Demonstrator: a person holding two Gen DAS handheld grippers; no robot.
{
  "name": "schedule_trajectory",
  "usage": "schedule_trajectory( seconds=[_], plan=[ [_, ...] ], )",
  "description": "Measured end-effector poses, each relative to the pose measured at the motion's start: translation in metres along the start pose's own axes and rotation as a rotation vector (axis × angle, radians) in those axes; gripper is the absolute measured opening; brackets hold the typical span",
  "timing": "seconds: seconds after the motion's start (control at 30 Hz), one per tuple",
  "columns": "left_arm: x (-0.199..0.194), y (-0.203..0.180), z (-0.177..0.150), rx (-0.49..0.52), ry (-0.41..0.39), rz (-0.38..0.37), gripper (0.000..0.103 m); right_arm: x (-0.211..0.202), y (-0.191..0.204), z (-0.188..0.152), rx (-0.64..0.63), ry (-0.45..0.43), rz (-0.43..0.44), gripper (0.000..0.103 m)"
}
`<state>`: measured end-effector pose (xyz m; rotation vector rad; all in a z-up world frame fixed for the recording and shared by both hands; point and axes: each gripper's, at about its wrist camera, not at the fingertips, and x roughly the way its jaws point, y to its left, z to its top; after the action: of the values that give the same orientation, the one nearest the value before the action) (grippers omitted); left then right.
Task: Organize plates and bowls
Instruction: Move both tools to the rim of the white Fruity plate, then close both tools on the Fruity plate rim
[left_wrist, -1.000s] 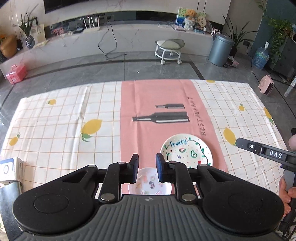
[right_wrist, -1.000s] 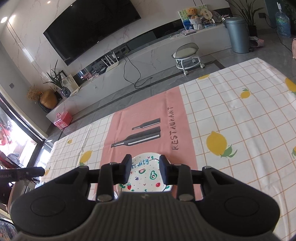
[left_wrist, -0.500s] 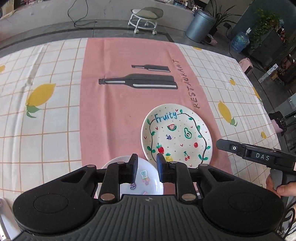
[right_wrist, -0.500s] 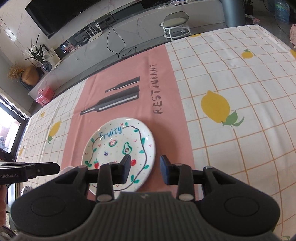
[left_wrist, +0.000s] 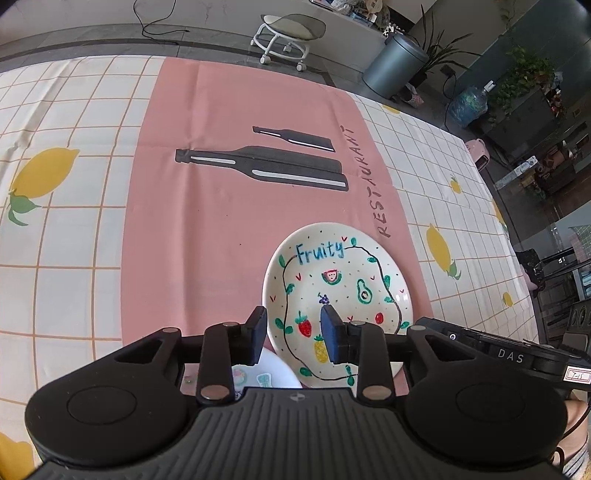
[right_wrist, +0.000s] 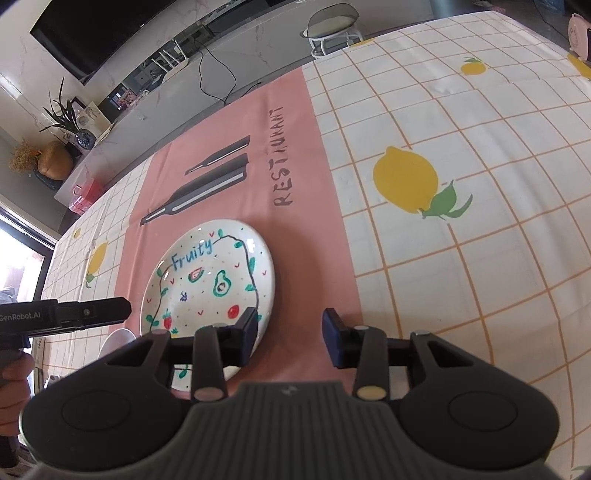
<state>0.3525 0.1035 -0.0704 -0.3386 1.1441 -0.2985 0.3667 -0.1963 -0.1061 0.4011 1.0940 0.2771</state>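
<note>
Plate (right_wrist: 210, 280) lies flat on the pink strip of the tablecloth (right_wrist: 461, 122). Right gripper (right_wrist: 289, 334) open, empty; plate rim at its ten o'clock, nearest. Left gripper (left_wrist: 293, 334) open, empty, over plate's near-left rim; small bowl (left_wrist: 273, 373) at six o'clock beneath.

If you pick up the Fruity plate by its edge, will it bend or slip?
The Fruity plate looks like glazed ceramic, so probably stiff, not bendy. Its shiny rim might slip between the fingers and chip if dropped. It lies flat on the tablecloth, so unlikely to roll.
</note>
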Motion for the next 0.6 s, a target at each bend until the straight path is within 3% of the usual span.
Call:
schedule_trajectory(
  seconds=[0.3,0.6],
  plan=[
    [0.021,0.017,-0.004,-0.089,0.047,-0.056,0.037,0.004,0.005,-0.002,-0.002,0.0,0.034,0.041],
    [0.021,0.027,-0.006,-0.164,0.008,-0.122,0.038,0.009,0.002,-0.003,0.04,0.017,0.115,0.041]
  ],
)
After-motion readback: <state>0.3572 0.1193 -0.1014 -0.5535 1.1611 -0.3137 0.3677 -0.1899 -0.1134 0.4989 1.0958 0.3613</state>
